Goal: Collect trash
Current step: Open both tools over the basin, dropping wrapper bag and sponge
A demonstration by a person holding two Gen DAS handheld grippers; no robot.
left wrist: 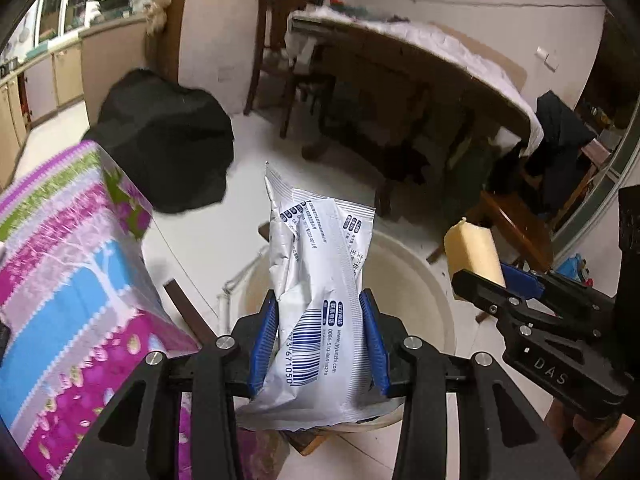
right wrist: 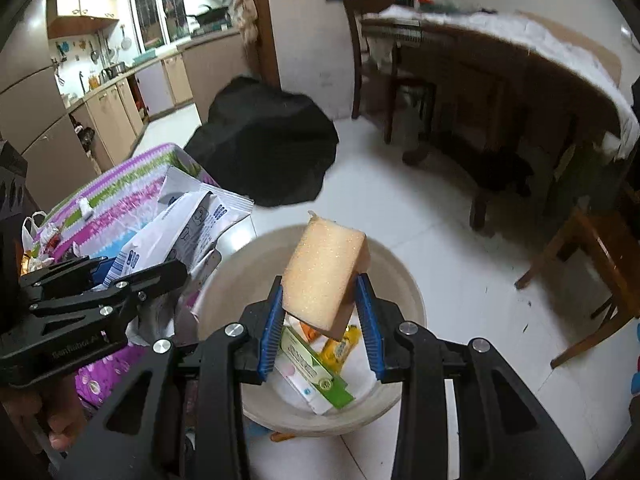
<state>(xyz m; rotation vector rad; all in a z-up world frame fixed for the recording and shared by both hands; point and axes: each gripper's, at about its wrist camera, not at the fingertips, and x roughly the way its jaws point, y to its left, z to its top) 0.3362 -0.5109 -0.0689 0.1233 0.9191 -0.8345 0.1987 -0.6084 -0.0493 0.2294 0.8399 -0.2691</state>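
Over the bin [right wrist: 412,300] – left gripper [left wrist: 322,336] clamps a white wrapper [left wrist: 320,280], right gripper [right wrist: 320,320] a sponge [right wrist: 324,272] (both pinched tight).

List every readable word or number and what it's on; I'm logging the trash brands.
"671050" under a barcode, with "www.jsyunzhi.com" beside it: white packet in the left claw.
"DAS": side of the right claw.
Faint lettering on the left claw's side in the right wrist view, the packet's Chinese print, and the green box in the bin: too blurred to read.

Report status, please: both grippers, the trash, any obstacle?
Left gripper shut on white wrapper. Right gripper shut on sponge. Both above bin. Nothing in the way.
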